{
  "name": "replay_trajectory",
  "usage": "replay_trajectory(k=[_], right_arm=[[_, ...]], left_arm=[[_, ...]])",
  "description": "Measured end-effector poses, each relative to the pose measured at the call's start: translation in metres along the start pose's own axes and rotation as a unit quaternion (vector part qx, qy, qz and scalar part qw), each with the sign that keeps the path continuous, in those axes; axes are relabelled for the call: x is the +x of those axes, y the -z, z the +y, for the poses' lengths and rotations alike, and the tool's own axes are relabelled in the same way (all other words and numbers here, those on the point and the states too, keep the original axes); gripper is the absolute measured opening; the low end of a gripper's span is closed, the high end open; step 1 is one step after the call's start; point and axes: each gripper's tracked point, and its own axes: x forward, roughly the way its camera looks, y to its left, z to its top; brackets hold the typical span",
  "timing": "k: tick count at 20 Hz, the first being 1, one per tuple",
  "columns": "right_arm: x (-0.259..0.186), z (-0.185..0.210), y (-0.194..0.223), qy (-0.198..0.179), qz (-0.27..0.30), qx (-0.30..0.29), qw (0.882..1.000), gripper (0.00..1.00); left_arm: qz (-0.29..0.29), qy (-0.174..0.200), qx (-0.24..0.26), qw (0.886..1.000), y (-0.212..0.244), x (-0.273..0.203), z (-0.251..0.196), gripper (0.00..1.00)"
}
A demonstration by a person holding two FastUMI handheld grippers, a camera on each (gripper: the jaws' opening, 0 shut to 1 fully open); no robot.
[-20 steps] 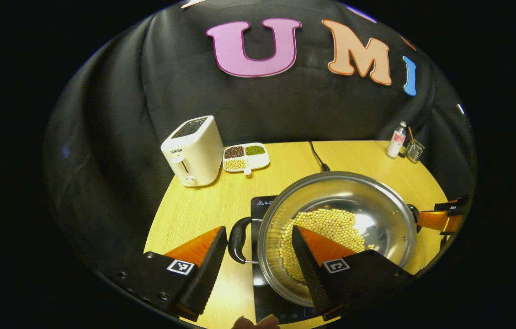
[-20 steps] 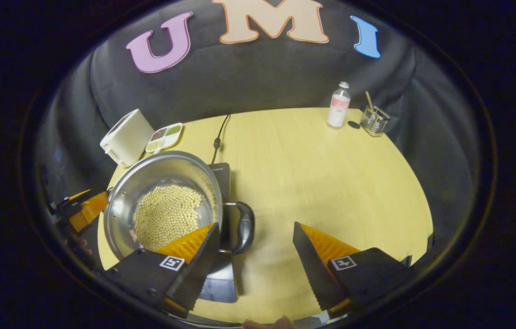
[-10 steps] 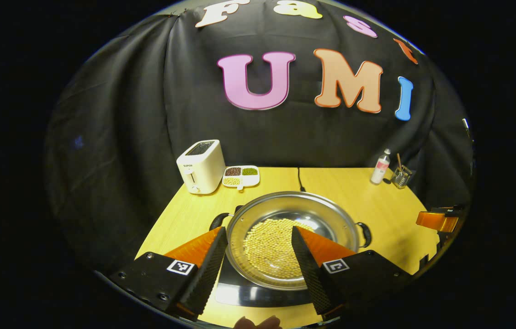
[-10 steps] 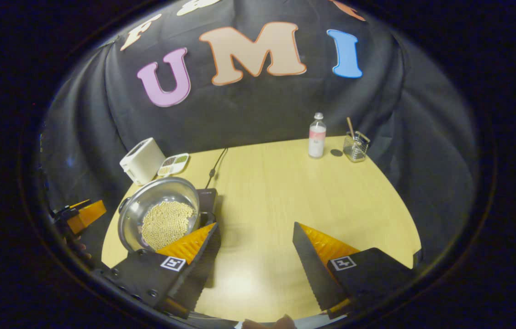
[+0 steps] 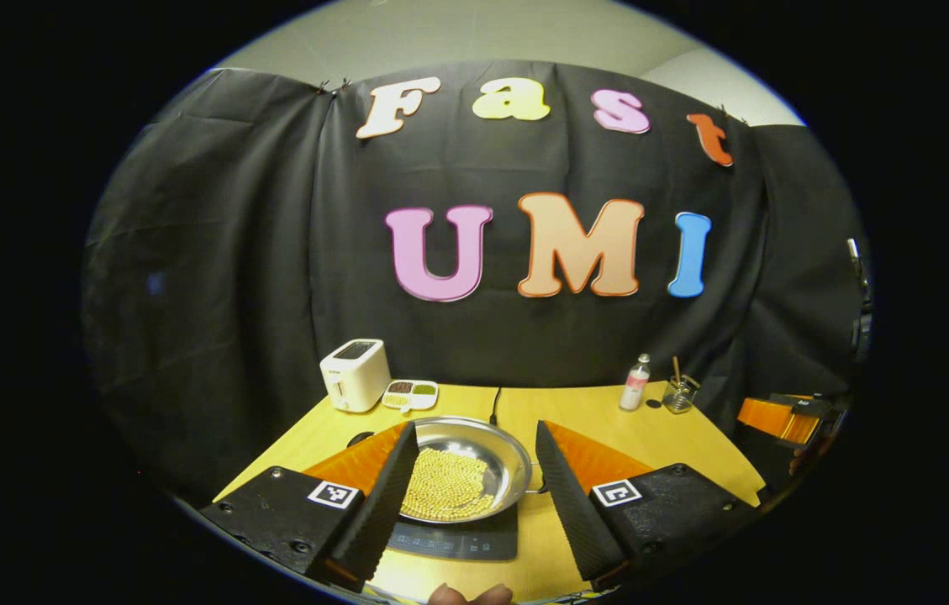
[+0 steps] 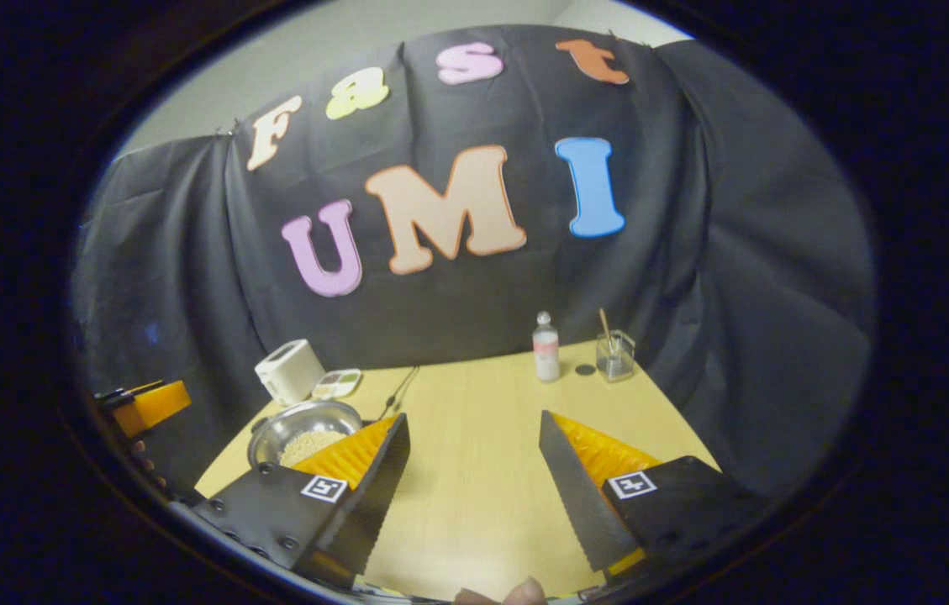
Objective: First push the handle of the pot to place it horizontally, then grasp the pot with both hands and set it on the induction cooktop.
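Note:
A steel pot (image 5: 474,458) holding yellow beans sits on the black induction cooktop (image 5: 457,542) near the table's front edge. My left gripper (image 5: 474,433) is open, pulled back and raised above the table, and the pot lies well beyond its fingers. My right gripper (image 6: 471,420) is open too, held over bare table to the right of the pot (image 6: 306,420). Each gripper appears at the rim of the other's view: the right gripper (image 5: 785,418) and the left gripper (image 6: 146,403). Neither touches the pot.
At the back left of the yellow table (image 6: 482,470) stand a white toaster (image 5: 354,374) and a divided dish of beans (image 5: 411,392). A small bottle (image 5: 634,383) and a glass with a stick (image 5: 679,393) sit at the back right. A black cable (image 5: 493,403) runs back from the cooktop.
Both grippers have drawn back and up, away from the pot's side handles. The pot stays on the cooktop and looks much smaller. Both grippers stayed open.

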Motion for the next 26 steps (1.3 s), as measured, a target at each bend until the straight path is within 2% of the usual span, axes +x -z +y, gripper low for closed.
replay_trajectory(k=[2,3,4,7,8,9,13,16,17,18,19,20,21,22,26], right_arm=[[-0.018,-0.01,-0.027,0.008,-0.059,-0.031,0.998,0.92],[-0.026,-0.013,-0.037,0.012,-0.074,-0.047,0.996,0.96],[-0.035,-0.01,-0.042,0.013,-0.08,-0.058,0.995,0.92],[-0.055,-0.007,-0.058,0.024,-0.095,-0.072,0.993,0.92],[-0.062,-0.001,-0.06,0.024,-0.099,-0.07,0.992,0.96],[-0.068,0.004,-0.064,0.023,-0.103,-0.069,0.992,0.92],[-0.079,0.016,-0.068,0.022,-0.11,-0.072,0.991,0.92],[-0.083,0.024,-0.076,0.026,-0.118,-0.062,0.991,0.92],[-0.085,0.028,-0.078,0.026,-0.122,-0.067,0.99,0.96],[-0.086,0.032,-0.079,0.026,-0.127,-0.073,0.989,0.92],[-0.088,0.036,-0.08,0.024,-0.133,-0.077,0.988,0.96],[-0.09,0.041,-0.079,0.023,-0.137,-0.078,0.987,0.92],[-0.093,0.045,-0.076,0.022,-0.138,-0.079,0.987,0.96],[-0.097,0.048,-0.073,0.02,-0.137,-0.08,0.987,0.92],[-0.107,0.046,-0.071,0.026,-0.137,-0.078,0.987,0.93]], left_arm=[[-0.021,0.008,0.014,1.0,-0.015,-0.013,-0.014,0.87],[-0.036,0.012,0.013,0.999,-0.025,-0.019,-0.02,0.86],[-0.049,0.017,0.006,0.999,-0.034,-0.022,-0.026,0.86],[-0.073,0.019,-0.007,0.997,-0.047,-0.04,-0.029,0.86],[-0.08,0.017,-0.002,0.997,-0.053,-0.045,-0.027,0.85],[-0.092,0.015,0.005,0.996,-0.057,-0.052,-0.026,0.86],[-0.13,0.022,0.031,0.991,-0.075,-0.074,-0.02,0.86],[-0.132,0.027,0.024,0.991,-0.074,-0.076,-0.014,0.85],[-0.132,0.025,0.019,0.991,-0.075,-0.075,-0.01,0.86],[-0.13,0.024,0.016,0.991,-0.074,-0.074,-0.006,0.85],[-0.129,0.025,0.013,0.991,-0.073,-0.074,-0.005,0.86],[-0.126,0.026,0.013,0.992,-0.071,-0.072,-0.004,0.86],[-0.125,0.027,0.015,0.992,-0.069,-0.073,-0.004,0.85],[-0.129,0.026,0.016,0.991,-0.072,-0.073,-0.002,0.85],[-0.135,0.026,0.021,0.99,-0.074,-0.078,-0.001,0.85]])
